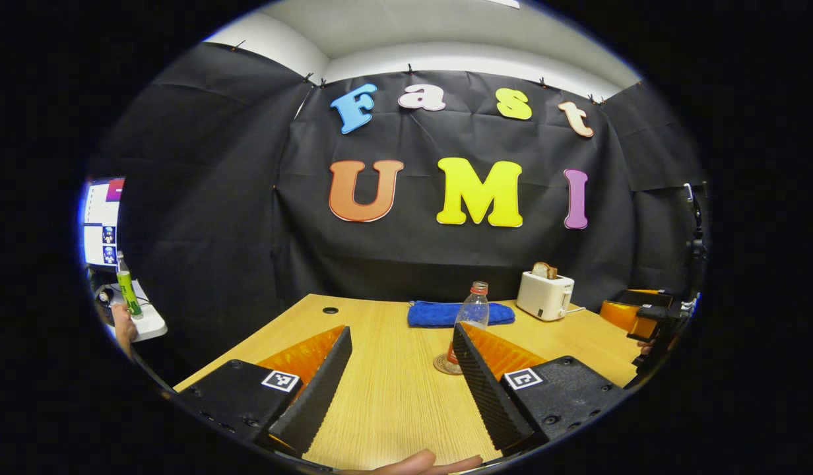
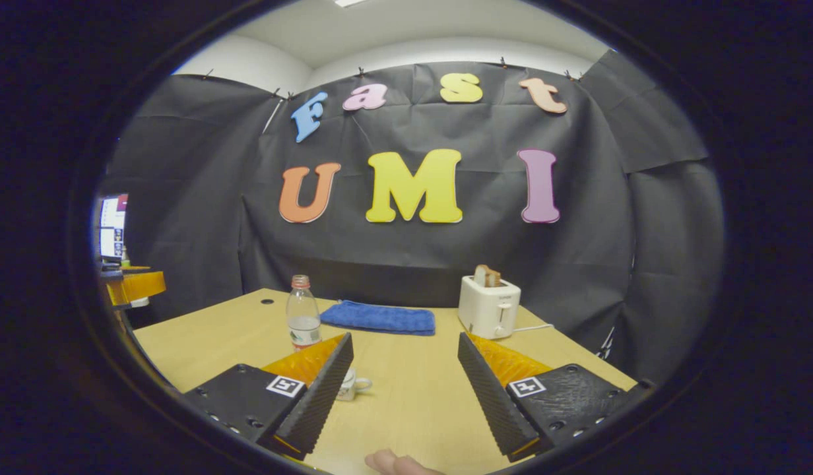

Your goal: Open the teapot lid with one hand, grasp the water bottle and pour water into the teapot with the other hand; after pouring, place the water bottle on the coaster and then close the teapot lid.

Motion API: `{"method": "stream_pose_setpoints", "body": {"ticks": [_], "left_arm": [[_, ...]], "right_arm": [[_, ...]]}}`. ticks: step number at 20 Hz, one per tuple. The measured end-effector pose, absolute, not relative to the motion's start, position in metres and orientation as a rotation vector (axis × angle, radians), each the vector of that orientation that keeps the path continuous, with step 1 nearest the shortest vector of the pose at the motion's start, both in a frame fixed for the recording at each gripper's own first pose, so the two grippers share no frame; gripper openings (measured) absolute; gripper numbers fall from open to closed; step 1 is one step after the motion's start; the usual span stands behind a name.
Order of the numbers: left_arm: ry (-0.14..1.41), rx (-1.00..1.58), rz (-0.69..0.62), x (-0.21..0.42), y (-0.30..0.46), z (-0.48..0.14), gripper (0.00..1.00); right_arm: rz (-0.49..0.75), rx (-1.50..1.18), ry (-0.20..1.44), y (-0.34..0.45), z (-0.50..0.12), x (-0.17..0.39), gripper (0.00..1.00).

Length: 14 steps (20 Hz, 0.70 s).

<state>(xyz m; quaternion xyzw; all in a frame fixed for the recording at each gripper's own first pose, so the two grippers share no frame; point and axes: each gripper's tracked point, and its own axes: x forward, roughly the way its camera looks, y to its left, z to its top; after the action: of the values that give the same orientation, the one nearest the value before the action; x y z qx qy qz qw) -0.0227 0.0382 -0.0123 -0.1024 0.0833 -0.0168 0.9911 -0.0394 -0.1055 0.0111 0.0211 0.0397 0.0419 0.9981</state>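
Two bystanders, toaster (image 2: 489, 305) and blue towel (image 2: 379, 317), behind water bottle (image 2: 303, 312).

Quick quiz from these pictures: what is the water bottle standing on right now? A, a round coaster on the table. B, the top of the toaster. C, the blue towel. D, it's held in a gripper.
A: in the left gripper view the water bottle stands upright on a round coaster on the wooden table, in front of the blue towel.
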Motion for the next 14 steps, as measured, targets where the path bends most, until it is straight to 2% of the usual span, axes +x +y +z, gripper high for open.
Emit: {"method": "stream_pose_setpoints", "body": {"ticks": [3, 9, 14], "left_arm": [[0.17, -0.159, -0.031, -0.03, 0.029, -0.008, 0.96], [0.179, -0.114, -0.015, -0.04, 0.003, -0.001, 0.96], [0.168, -0.074, -0.043, -0.043, -0.023, 0.001, 0.96]], "right_arm": [[0.028, 0.027, 0.032, -0.135, 0.019, -0.061, 0.95], [0.064, 0.069, 0.025, -0.149, 0.001, -0.095, 0.95], [0.076, 0.053, 0.045, -0.152, -0.006, -0.092, 0.96]]}}
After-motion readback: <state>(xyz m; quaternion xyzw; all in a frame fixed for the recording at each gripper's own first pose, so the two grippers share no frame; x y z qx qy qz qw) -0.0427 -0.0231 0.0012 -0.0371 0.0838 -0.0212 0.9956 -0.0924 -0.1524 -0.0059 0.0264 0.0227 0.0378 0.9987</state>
